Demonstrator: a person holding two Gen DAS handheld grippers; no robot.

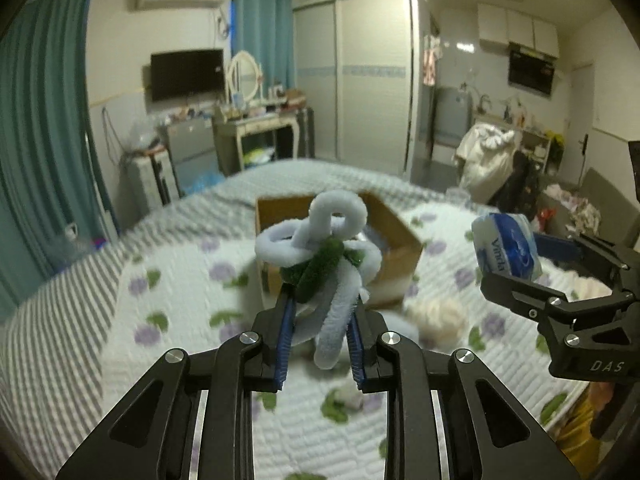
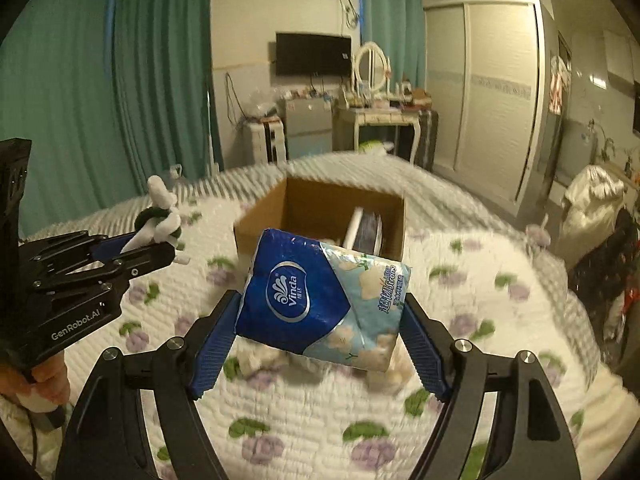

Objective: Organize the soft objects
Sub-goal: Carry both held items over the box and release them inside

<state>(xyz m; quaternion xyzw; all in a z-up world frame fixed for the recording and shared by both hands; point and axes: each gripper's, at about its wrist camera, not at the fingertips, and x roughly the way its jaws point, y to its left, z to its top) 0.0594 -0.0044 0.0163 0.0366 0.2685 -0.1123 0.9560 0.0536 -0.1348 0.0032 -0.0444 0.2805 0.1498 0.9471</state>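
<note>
My left gripper (image 1: 320,300) is shut on a white and green pipe-cleaner flower (image 1: 320,252) and holds it above the bed, in front of the cardboard box (image 1: 400,240). My right gripper (image 2: 320,320) is shut on a blue Vinda tissue pack (image 2: 320,296), held above the bed just short of the open cardboard box (image 2: 320,200). The right gripper with the pack (image 1: 504,248) shows at the right of the left wrist view. The left gripper (image 2: 160,240) with the flower (image 2: 160,216) shows at the left of the right wrist view. A flat dark item (image 2: 368,232) stands inside the box.
The bed (image 2: 320,420) has a white floral quilt. Soft cream objects (image 1: 436,316) lie on it near the box, blurred. A dresser with a mirror (image 1: 248,80), a wardrobe (image 1: 360,80) and teal curtains (image 2: 120,80) stand beyond the bed.
</note>
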